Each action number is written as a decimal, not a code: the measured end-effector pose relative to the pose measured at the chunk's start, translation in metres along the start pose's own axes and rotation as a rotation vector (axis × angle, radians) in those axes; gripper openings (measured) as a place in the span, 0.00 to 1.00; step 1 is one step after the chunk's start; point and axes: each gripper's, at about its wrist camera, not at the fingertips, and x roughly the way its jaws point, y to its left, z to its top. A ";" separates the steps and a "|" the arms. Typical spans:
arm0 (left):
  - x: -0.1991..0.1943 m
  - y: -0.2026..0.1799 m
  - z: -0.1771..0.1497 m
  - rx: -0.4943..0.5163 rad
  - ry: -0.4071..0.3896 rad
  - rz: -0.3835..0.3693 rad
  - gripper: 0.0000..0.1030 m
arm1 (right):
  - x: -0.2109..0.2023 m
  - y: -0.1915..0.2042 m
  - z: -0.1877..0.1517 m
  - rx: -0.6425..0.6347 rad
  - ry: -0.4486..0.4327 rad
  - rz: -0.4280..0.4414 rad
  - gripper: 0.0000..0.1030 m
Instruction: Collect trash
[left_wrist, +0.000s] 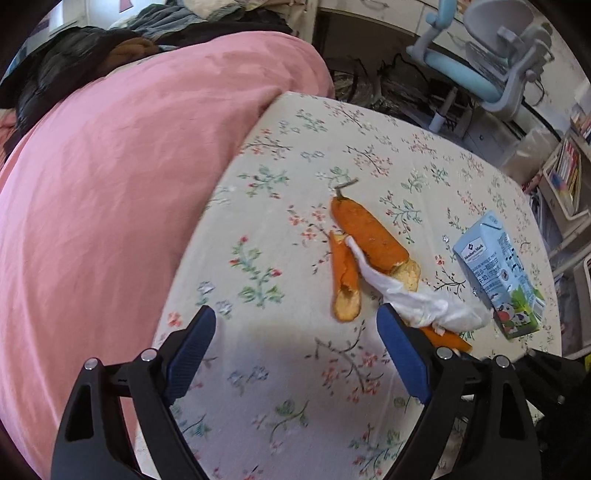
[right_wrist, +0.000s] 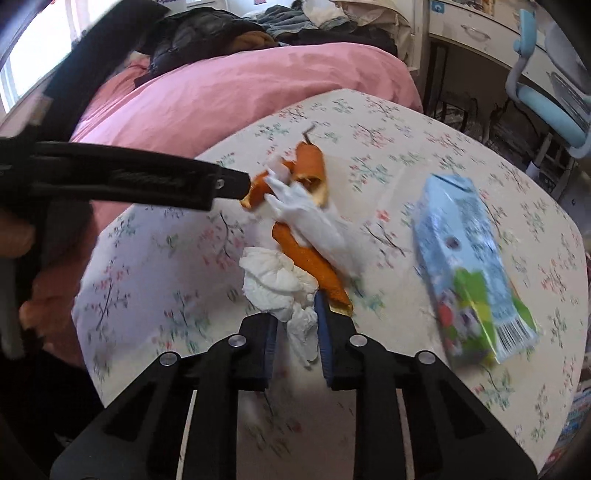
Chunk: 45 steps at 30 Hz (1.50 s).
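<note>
Right wrist view: your bed (right_wrist: 388, 133) carries the litter in one heap, milk carton (right_wrist: 476, 269) beside peels (right_wrist: 310, 258); your right hand-held gripper (right_wrist: 295, 325) pinches the crumpled tissue (right_wrist: 273, 280), left hand-held gripper (left_wrist: 295, 325) gapes wide, ready.

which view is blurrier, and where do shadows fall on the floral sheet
Right wrist view: motion blur smears the light blue milk carton and the floral print, while the crumpled white tissue in the right gripper stays fairly crisp. Left wrist view: sharper, with the carton's label readable, and a soft shadow under the open left gripper.
</note>
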 end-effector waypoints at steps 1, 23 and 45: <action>0.003 -0.003 0.001 0.004 0.002 0.002 0.83 | -0.003 -0.003 -0.004 0.007 0.002 0.003 0.18; -0.011 0.007 -0.021 0.009 0.034 -0.054 0.16 | -0.035 0.024 -0.038 0.026 0.019 0.035 0.13; -0.032 0.001 -0.069 0.051 0.090 -0.030 0.56 | -0.040 0.033 -0.061 0.075 0.040 0.029 0.38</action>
